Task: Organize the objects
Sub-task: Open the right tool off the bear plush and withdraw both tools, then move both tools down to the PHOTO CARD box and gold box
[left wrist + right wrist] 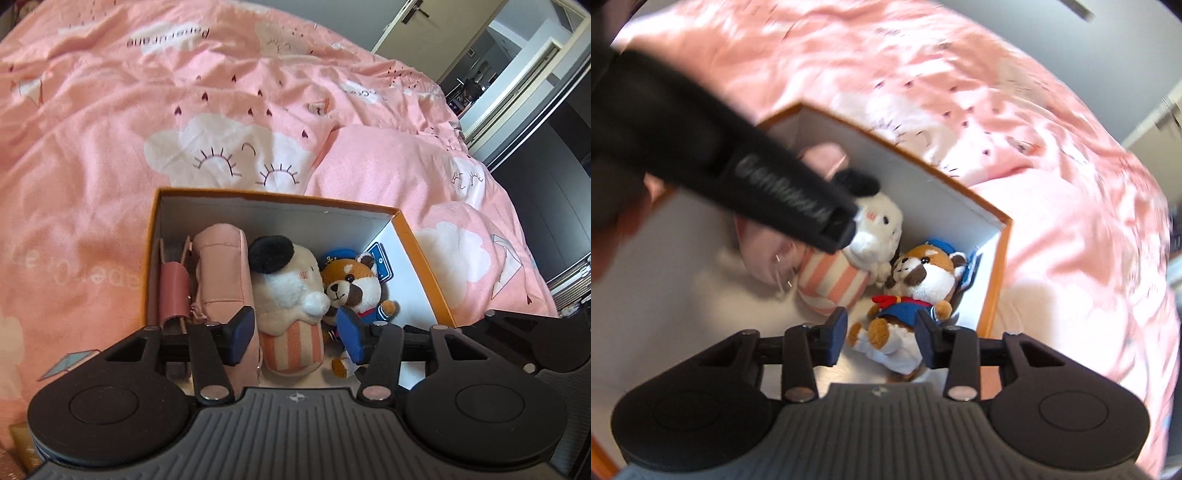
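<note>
An orange box [417,236] with white inner walls lies on a pink bed. Inside it are a pink pouch [221,269], a cream plush in striped trousers [291,314] and a red panda plush in blue [354,288]. My left gripper [293,334] is open, its blue pads either side of the cream plush, over the box. In the blurred right wrist view my right gripper [882,334] is open over the box [997,266], its pads either side of the panda's [923,280] legs. The left gripper's black body [738,166] crosses above the cream plush [871,229].
The pink cloud-print duvet [184,110] surrounds the box on all sides. A small blue card [380,262] leans in the box's right corner. An open doorway [517,55] and dark floor lie far right. A hand [617,229] shows at the left edge.
</note>
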Available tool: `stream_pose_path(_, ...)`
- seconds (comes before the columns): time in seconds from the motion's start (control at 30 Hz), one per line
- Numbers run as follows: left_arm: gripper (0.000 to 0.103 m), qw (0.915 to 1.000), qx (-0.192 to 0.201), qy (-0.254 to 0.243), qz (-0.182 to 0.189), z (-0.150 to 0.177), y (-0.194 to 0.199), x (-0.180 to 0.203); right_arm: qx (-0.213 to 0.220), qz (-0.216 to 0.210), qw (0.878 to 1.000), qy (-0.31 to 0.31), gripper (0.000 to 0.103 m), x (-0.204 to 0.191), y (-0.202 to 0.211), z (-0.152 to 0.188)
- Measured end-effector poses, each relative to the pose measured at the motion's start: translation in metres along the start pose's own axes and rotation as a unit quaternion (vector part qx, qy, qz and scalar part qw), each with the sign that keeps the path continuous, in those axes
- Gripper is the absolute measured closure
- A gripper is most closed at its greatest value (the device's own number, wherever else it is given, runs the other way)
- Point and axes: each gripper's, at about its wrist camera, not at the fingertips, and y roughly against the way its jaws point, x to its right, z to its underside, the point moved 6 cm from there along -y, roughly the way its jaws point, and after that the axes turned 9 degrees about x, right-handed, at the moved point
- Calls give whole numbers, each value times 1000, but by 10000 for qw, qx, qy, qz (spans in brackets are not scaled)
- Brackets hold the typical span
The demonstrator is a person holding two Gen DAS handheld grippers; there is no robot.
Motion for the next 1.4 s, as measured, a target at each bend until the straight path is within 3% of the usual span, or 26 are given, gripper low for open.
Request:
stream_pose_path(0.3,41,9976,419,-541,82,-4,60,10,716,118,9871,-1430,47,-2,47,9)
stream_pose_path(0.53,41,9975,287,-625,190,2,103,-8,1349,-455,9707,-1935,45,-32,73,-9)
stream_pose_path(0.83,41,9969,-5,-790,7,9,143,-63,1716,-1332,9702,-1071,45,-89,88,-44)
stream_pose_path(1.07,41,9933,-450,-1033,-264,26,149,-107,1404,-1879,9720,-123,45,-131,75,-62)
stream_pose_path(1.27,41,9944,-854,-381,-487,41,152,-144,895,-2172,9708,485,48,-161,54,-66)
stream_pose_path(1.4,41,9929,-841,357,-755,49,151,-163,535,-2148,9723,755,64,-177,35,-65)
